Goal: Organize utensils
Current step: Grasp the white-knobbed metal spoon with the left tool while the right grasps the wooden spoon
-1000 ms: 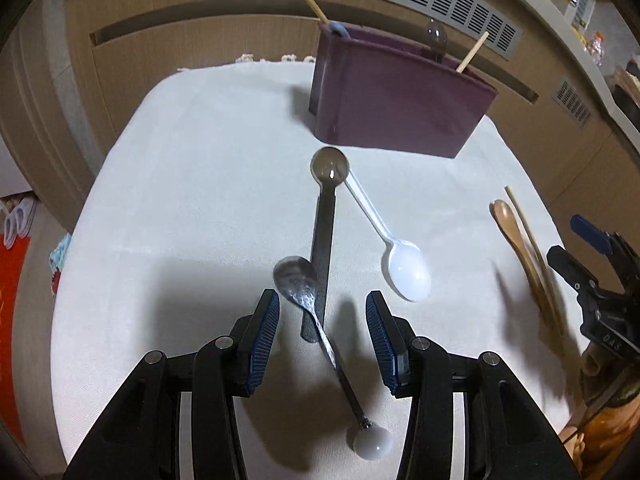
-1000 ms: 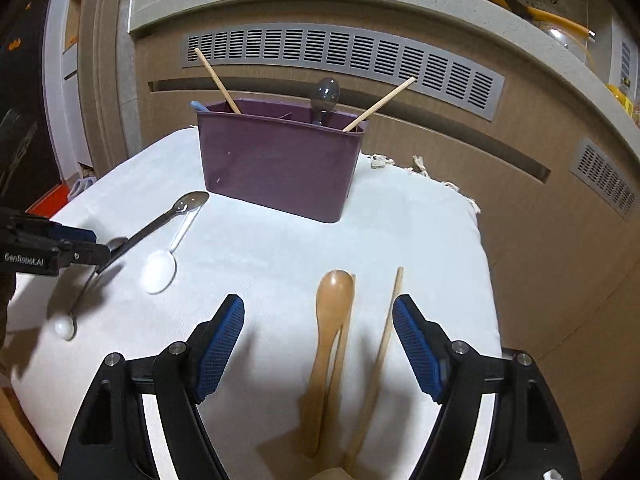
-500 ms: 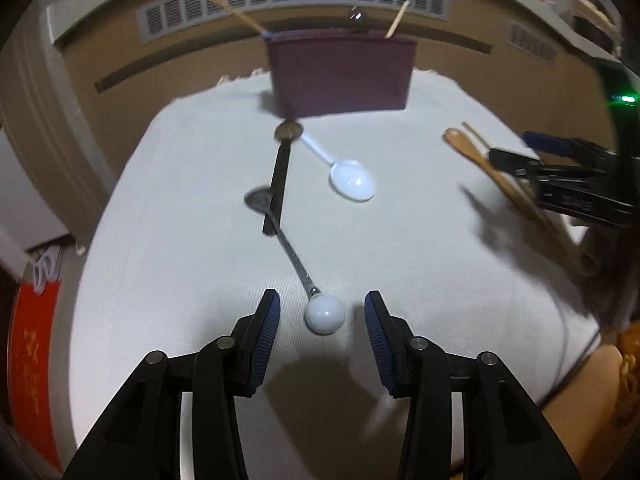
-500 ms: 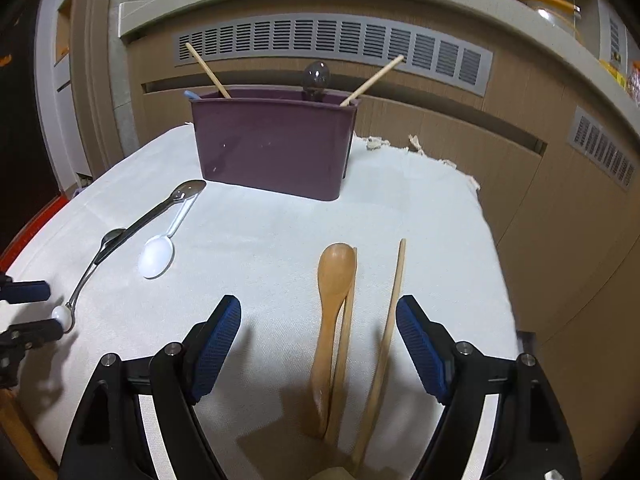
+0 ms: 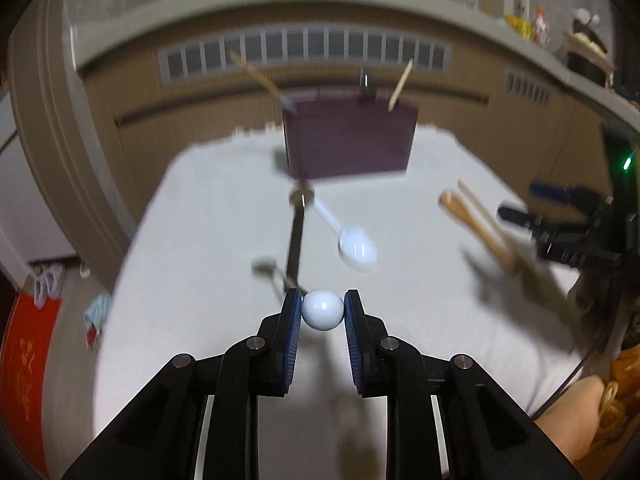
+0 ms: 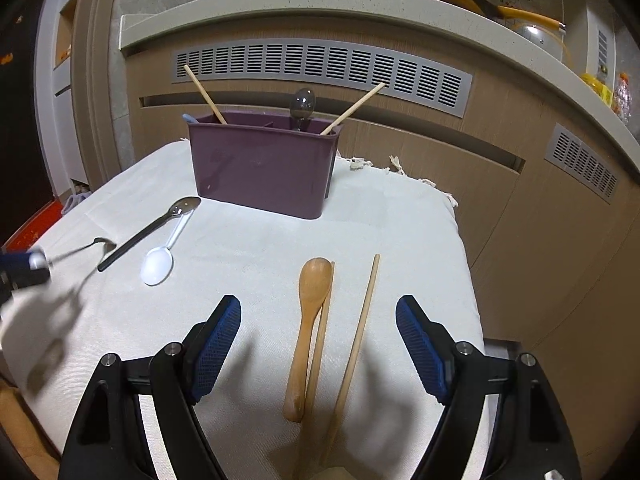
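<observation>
Gripping the white ball end of a small metal spoon [image 5: 322,314], the left tongs [image 5: 322,316] have just closed on it, pads pressing both sides, with the spoon's bowl at 11 o'clock above the cloth-covered bench [image 6: 248,248]. Beyond it lie a dark spoon [image 6: 152,232] and a white spoon [image 6: 158,266]. The purple caddy [image 6: 264,168] stands at 12 o'clock. The right tongs [image 6: 318,344] stand wide apart, empty, over a wooden spoon [image 6: 310,320] and chopsticks [image 6: 360,328].

Black tool [image 6: 318,344] frames – blue ribbed pads, silver screws.
</observation>
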Demonstrator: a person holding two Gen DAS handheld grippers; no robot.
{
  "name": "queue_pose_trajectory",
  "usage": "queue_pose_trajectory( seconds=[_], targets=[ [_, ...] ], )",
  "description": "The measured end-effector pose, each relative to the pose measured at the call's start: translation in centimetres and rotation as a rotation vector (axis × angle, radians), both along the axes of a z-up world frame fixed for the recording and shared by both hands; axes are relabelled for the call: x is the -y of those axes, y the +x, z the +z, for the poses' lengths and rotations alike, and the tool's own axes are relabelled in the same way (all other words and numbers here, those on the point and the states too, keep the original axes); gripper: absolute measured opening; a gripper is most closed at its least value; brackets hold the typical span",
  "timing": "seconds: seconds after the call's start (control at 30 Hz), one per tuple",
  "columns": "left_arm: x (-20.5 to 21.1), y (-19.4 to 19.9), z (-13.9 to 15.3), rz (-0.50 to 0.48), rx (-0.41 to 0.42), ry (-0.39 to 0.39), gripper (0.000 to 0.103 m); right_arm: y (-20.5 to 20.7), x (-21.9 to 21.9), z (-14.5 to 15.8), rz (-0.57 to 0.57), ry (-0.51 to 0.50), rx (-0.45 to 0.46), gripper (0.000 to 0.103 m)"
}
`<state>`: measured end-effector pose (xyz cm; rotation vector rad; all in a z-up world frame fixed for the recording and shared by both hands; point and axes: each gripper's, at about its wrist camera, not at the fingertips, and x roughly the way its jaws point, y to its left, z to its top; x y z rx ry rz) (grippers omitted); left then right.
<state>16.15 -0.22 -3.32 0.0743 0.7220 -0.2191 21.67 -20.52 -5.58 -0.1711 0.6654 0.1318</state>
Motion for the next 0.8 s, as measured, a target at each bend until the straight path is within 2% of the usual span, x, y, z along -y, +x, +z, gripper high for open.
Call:
queue_pose_trajectory(
  seconds=[0.07, 0.23, 0.33, 0.4, 0.53, 0.57, 0.63, 0.67, 0.7, 0.8],
  targets=[
    [-0.4, 0.4, 1.7, -0.004, 0.05, -0.012, 0.023, 0.6, 0.3, -0.1, 0.011, 0.017, -0.024, 0.077],
    [-0.9, 1.3, 3.7, -0.014, 0.115, -0.034, 0.023, 4.1, 0.8, -1.7, 0.019, 0.048, -0.137, 0.077],
    [-1.3, 1.7, 3.9, -0.015, 0.117, -0.054, 0.023, 6.5, 0.3, -2.9, 0.014, 0.035, -0.187, 0.074],
    [-1.7, 2.0, 3.8, -0.012, 0.104, -0.065, 0.023, 8.0, -0.4, -3.7, 0.014, 0.006, -0.208, 0.066],
    [-2.1, 2.2, 3.1, 0.001, 0.075, -0.078, 0.023, 10.1, -1.4, -5.2, -0.003, -0.048, -0.256, 0.065],
    [-2.2, 2.2, 2.9, 0.004, 0.069, -0.083, 0.023, 10.5, -1.4, -5.6, -0.009, -0.05, -0.274, 0.062],
    [-2.3, 2.1, 2.8, 0.004, 0.063, -0.086, 0.023, 10.6, -1.2, -5.7, -0.007, -0.014, -0.286, 0.048],
    [-2.2, 2.1, 2.8, 0.003, 0.063, -0.086, 0.023, 10.4, -1.3, -5.6, 0.01, -0.003, -0.3, 0.032],
    [-2.2, 2.1, 2.8, 0.001, 0.063, -0.085, 0.023, 10.2, -1.4, -5.4, 0.012, -0.01, -0.299, 0.028],
    [-1.9, 1.8, 3.0, -0.013, 0.067, -0.085, 0.023, 8.8, -1.6, -4.7, 0.026, -0.026, -0.275, 0.028]
  ],
)
